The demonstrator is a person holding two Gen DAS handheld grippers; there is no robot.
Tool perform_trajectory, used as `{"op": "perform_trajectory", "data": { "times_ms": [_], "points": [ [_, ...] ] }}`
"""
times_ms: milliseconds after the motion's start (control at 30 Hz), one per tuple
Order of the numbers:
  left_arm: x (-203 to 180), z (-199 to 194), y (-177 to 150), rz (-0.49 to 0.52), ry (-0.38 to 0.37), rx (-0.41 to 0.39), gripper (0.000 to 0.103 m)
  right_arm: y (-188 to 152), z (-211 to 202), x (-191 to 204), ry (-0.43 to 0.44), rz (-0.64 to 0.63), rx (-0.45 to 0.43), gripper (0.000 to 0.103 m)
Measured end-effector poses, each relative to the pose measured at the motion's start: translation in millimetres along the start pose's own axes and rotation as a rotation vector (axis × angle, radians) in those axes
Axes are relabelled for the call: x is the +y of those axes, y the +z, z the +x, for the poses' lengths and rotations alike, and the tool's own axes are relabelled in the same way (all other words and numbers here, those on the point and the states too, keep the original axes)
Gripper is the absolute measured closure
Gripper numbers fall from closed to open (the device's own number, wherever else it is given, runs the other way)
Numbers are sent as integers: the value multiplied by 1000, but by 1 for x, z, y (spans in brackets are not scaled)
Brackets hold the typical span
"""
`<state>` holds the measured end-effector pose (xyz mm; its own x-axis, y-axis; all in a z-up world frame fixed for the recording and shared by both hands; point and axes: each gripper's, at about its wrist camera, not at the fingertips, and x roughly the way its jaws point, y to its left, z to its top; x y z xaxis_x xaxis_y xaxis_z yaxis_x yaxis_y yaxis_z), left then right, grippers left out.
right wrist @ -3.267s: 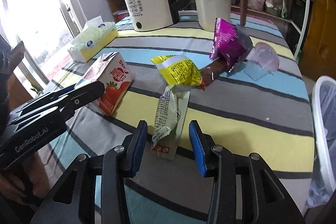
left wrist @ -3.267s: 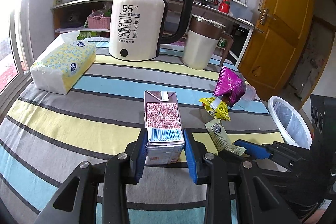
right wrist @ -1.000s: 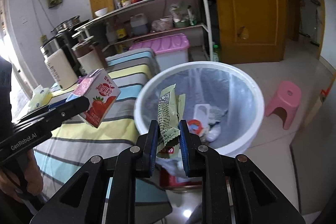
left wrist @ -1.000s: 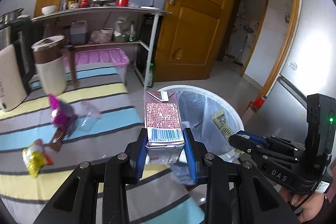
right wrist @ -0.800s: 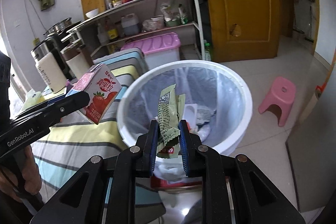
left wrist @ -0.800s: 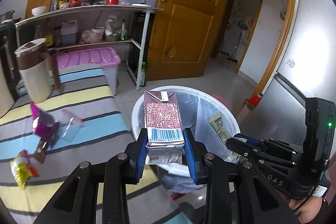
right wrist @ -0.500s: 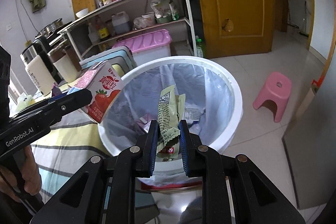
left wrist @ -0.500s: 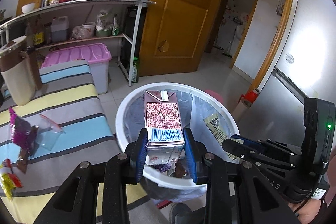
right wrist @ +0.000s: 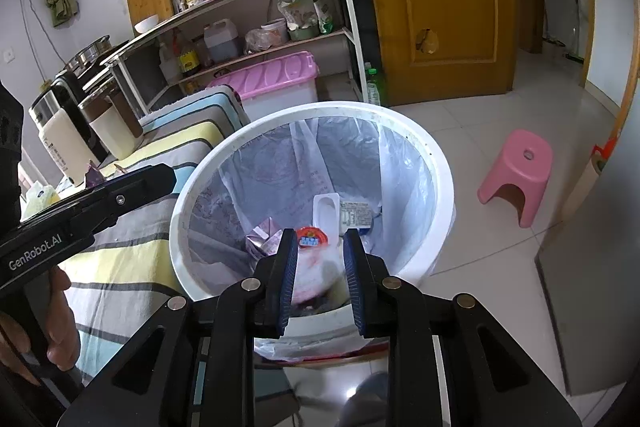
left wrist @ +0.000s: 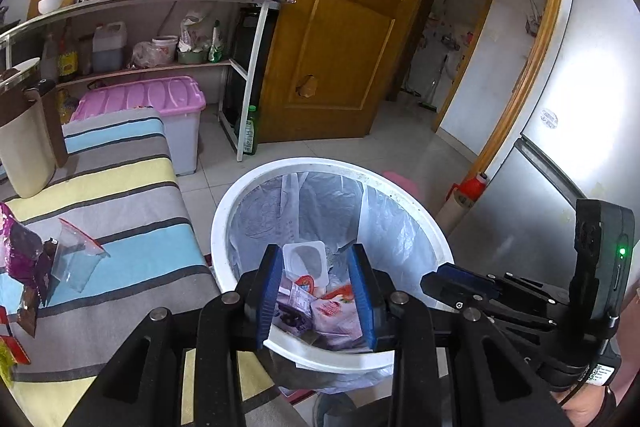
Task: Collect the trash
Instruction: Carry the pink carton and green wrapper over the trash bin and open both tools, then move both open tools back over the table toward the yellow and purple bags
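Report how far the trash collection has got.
Done: both tools, left tool and right tool, hang open and empty over the white bin, with a pink carton lying among the trash inside. In hand: nothing. Left: the purple wrapper and the clear bag remain on the striped table.

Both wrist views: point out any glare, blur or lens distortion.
Left wrist view: strong glare washes out the refrigerator door; the fisheye bows the door frame and darkens the corners. Right wrist view: trash in the bin just beyond the right gripper is motion-smeared; the shelf rack leans.
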<state>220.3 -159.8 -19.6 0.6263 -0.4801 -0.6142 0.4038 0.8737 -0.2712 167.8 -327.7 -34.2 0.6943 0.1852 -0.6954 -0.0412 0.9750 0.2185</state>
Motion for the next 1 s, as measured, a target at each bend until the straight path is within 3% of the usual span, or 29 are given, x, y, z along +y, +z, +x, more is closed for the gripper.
{"op": "perform_trajectory", "data": {
  "times_ms": [1000],
  "points": [
    [35, -102, -46, -38, 143, -93, 69, -27, -48, 86, 150, -142, -50, 78]
  ]
}}
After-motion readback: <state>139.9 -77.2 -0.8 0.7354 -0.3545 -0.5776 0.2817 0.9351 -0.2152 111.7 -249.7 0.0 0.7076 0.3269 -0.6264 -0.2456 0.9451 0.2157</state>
